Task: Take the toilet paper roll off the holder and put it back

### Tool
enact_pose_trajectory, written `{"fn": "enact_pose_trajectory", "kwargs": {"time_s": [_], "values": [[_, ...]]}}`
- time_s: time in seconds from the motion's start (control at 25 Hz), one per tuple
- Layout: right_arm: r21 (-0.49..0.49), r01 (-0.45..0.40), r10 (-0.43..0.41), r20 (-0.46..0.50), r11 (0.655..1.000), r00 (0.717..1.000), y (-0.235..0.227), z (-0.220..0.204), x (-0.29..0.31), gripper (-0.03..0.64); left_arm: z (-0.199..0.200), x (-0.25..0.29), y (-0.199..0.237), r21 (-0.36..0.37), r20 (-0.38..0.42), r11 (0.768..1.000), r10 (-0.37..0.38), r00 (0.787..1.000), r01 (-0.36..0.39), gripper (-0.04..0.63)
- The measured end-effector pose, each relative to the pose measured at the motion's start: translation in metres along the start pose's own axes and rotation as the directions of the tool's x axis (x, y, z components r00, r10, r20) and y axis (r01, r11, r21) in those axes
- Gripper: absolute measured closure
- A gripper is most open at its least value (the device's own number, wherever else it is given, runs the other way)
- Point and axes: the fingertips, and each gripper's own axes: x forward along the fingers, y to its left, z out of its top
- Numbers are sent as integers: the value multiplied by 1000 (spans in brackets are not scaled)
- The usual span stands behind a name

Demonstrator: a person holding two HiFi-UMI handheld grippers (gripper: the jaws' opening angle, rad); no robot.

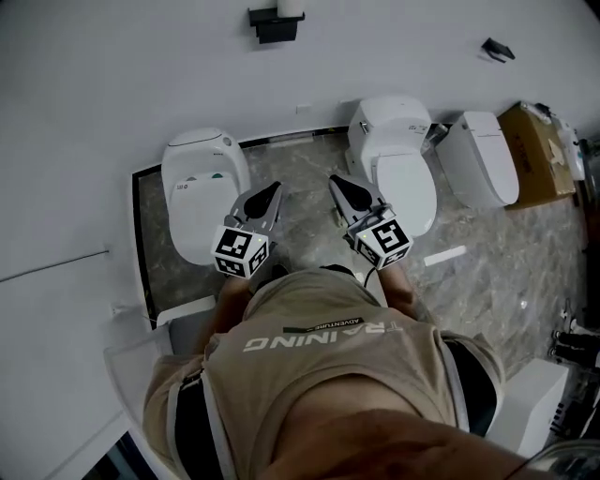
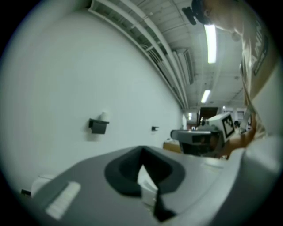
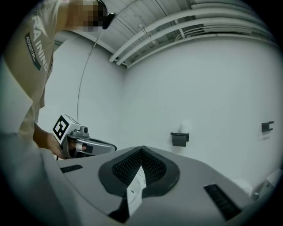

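Observation:
High on the white wall, a black holder (image 1: 275,26) carries a white toilet paper roll (image 1: 290,7) standing on top. Both show small and far off in the left gripper view, the holder (image 2: 98,126) with the roll (image 2: 104,116) above it, and in the right gripper view, the holder (image 3: 179,139) and the roll (image 3: 185,128). My left gripper (image 1: 275,187) and right gripper (image 1: 335,179) are held side by side close to the person's body, well short of the wall. Each points level toward the wall. Both have their jaws closed to a point with nothing between them.
Three white toilets stand on the marble floor along the wall: one at the left (image 1: 202,187), one in the middle (image 1: 398,159), one to the right (image 1: 478,155). A cardboard box (image 1: 536,150) sits beyond them. A second black fitting (image 1: 497,49) is on the wall at the right.

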Motion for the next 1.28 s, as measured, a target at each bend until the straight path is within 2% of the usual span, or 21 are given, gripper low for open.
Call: {"fn": "enact_pose_trajectory", "kwargs": {"time_s": [0.36, 0.56, 0.72, 0.88, 1.08, 1.28], "values": [[30, 28, -25, -110, 999, 994, 16, -26, 14, 603, -35, -3, 31, -119, -1, 993, -3, 1000, 3, 595], [16, 24, -22, -109, 1000, 994, -1, -20, 40, 603, -53, 18, 60, -157, -32, 987, 15, 999, -19, 595], [15, 27, -26, -68, 1000, 997, -16, -8, 57, 603, -39, 40, 67, -129, -23, 992, 4, 1000, -7, 595], [56, 4, -1, -54, 998, 999, -42, -22, 67, 603, -29, 73, 69, -85, -41, 996, -14, 999, 10, 595], [79, -29, 31, -20, 996, 999, -92, -23, 91, 603, -26, 102, 89, -80, -85, 995, 54, 995, -61, 595], [80, -65, 63, 17, 995, 998, -148, -21, 107, 603, -18, 157, 94, -35, -106, 997, 68, 992, -72, 595]]}}
